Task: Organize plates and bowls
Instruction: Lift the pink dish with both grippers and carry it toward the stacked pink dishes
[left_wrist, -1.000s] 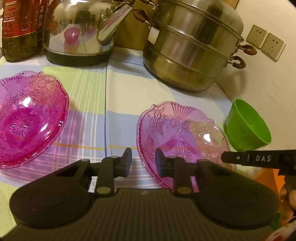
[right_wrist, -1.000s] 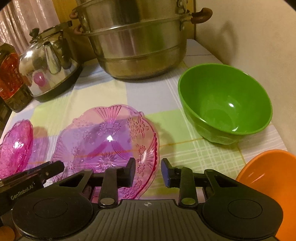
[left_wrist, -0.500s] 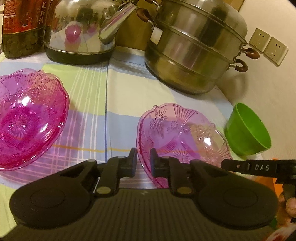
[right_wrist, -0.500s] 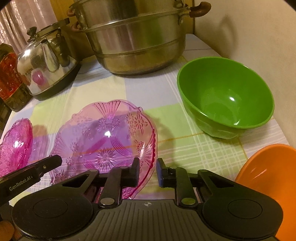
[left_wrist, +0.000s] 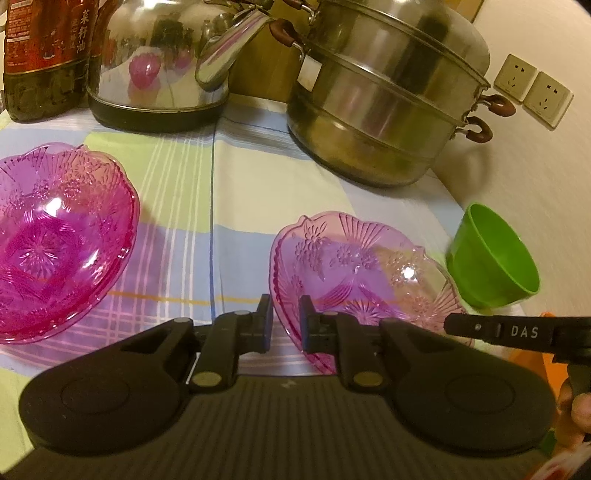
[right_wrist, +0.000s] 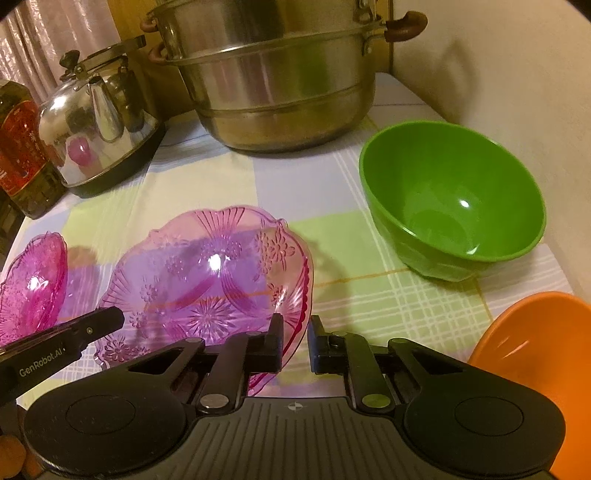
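Pink plate (left_wrist: 354, 266) sits on the checked cloth (left_wrist: 236, 184), its rim between the fingers of both the left gripper (left_wrist: 283, 325) and right gripper (right_wrist: 295, 341). Whether they pinch it, I cannot tell.

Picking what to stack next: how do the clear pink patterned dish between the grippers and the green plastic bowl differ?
The clear pink patterned dish is see-through, shallow and scallop-edged; the green plastic bowl is opaque, deep and smooth-rimmed. The dish's rim sits between both grippers' fingers; the bowl stands untouched. Both are empty.
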